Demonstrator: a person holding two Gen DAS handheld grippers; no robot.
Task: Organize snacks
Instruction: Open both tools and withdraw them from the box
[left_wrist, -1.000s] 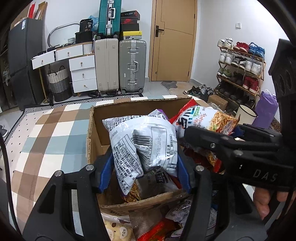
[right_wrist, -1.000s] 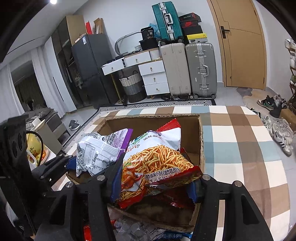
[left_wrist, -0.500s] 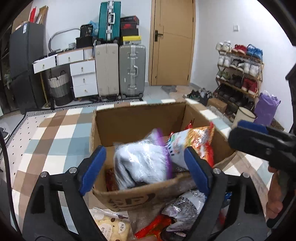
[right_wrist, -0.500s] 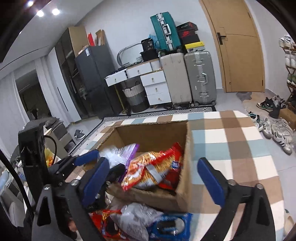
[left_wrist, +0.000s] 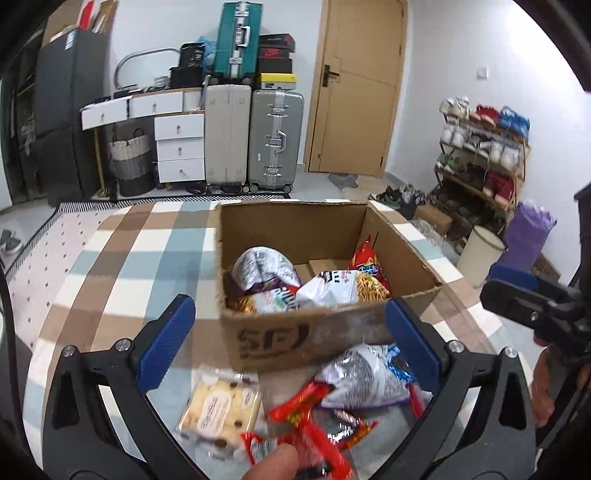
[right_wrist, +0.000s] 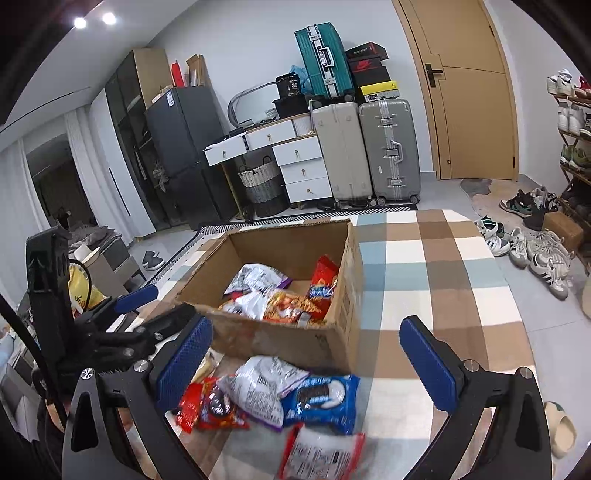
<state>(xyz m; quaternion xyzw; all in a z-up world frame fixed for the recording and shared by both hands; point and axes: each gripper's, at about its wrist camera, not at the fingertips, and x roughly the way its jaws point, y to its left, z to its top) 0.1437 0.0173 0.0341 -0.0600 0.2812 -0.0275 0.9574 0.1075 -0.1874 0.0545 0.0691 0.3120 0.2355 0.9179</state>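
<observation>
- Left gripper (left_wrist: 288, 345): jaws wide apart, nothing between the pads; they have just been opening. The silver-and-purple bag (left_wrist: 264, 267) lies loose in the cardboard box (left_wrist: 295, 334), at about 12 o'clock from the gripper.
- Right gripper (right_wrist: 314, 363): jaws likewise spread and empty, also just opened. The orange noodle-snack bag (right_wrist: 284, 308) rests in the box beside a red bag (right_wrist: 325, 278) leaning on the right-hand wall.
- Loose snacks on the checked tablecloth (right_wrist: 424, 273) in front of the box: blue cookie pack (right_wrist: 321, 397), silver bag (right_wrist: 264, 380), red packs (right_wrist: 210, 406), pale biscuit pack (left_wrist: 219, 408).
- Risk: the packs overlap; a closing jaw could likely catch two at once, or pinch a slack corner and let the bag slip free.
- Risk: both grippers work the same small pile; reaching in together could make them collide. The box wall is near and could be nudged.
- Hard to read: red wrappers at 6 o'clock in the left view are motion-blurred; a fingertip (left_wrist: 273, 461) covers part. The pack at the bottom edge of the right view is cut off. Box floor mostly hidden.
</observation>
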